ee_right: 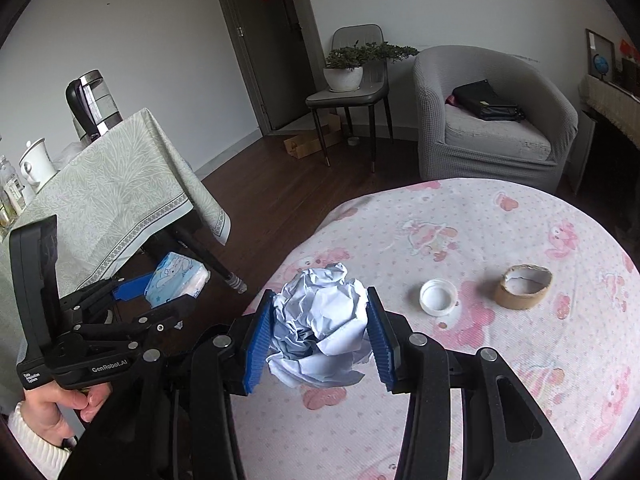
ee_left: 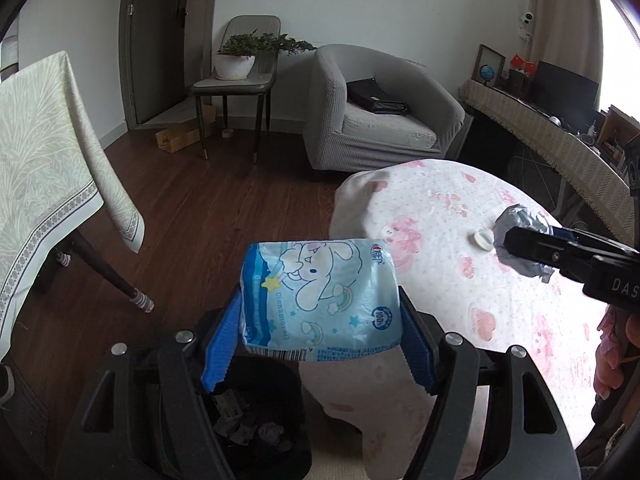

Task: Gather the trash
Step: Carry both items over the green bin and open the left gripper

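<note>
Bin: black trash bin [ee_left: 256, 432] stands on the floor at the tabletop's left edge, crumpled scraps already inside; seen only in the left wrist view, directly under the left hand-held gripper's fingers.
Left hand-held gripper: left hand-held gripper [ee_left: 320, 336] pinches a blue tissue pack [ee_left: 322, 296] with a cartoon rabbit print, blue pads pressed on both its sides. Pack hangs in the air above the bin mouth, off the tabletop. In the right wrist view the same pack [ee_right: 178, 282] shows at far left, with the person's hand [ee_right: 60, 408] on the grip.
Right hand-held gripper: right hand-held gripper [ee_right: 320, 332] pinches a crumpled paper ball [ee_right: 322, 320] between its pads, jaws part-way closed around it. Ball is lifted clear of the pink-printed tabletop [ee_right: 500, 360], near its left edge.
Left on tabletop: white bottle cap [ee_right: 438, 297] and, just right of it, a brown cardboard tape core [ee_right: 523, 286]; apart from each other, neither touched.
Step in hand (judgement): carry to bin, both hands loaded; pack looks about ready to drop, paper ball not yet over the bin.
Next move calls for (judgement): spread left jaws once the pack sits squarely over the opening; bring the ball leftward past the tabletop edge without crowding the left tool, then release.
Remaining: cap and tape core to collect.
</note>
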Demonstrator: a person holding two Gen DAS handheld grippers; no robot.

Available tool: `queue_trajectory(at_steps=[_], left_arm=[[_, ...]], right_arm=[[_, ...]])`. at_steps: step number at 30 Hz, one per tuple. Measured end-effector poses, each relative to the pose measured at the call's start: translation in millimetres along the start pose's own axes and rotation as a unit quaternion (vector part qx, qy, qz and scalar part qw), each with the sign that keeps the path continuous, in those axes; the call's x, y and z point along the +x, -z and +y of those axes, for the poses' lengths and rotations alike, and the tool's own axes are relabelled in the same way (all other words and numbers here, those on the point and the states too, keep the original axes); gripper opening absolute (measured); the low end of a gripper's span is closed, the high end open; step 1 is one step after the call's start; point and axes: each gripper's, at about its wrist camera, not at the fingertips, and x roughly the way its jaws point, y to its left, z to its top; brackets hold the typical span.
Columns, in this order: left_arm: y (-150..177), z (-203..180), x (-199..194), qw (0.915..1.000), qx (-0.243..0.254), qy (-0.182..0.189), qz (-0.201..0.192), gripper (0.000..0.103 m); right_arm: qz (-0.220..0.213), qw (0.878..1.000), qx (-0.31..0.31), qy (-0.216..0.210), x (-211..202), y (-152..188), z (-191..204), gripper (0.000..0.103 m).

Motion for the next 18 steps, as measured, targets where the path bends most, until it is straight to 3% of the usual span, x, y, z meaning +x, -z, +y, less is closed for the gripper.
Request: queue_trajectory(at_steps=[11, 18], left_arm=[[47.3, 68.3, 7.0, 0.9960, -0.022, -0.046, 0.074, 0.073], [67.9, 105.2, 17.7, 0.9897, -0.058, -0.045, 0.123, 0.073]], right_arm=[[0.015, 0.998, -0.043, -0.050, 36.8, -9.9, 71.7, 0.045], [0.034, 0.994, -0.072, -0.071, 64.3, -10.2, 114.5, 0.045]])
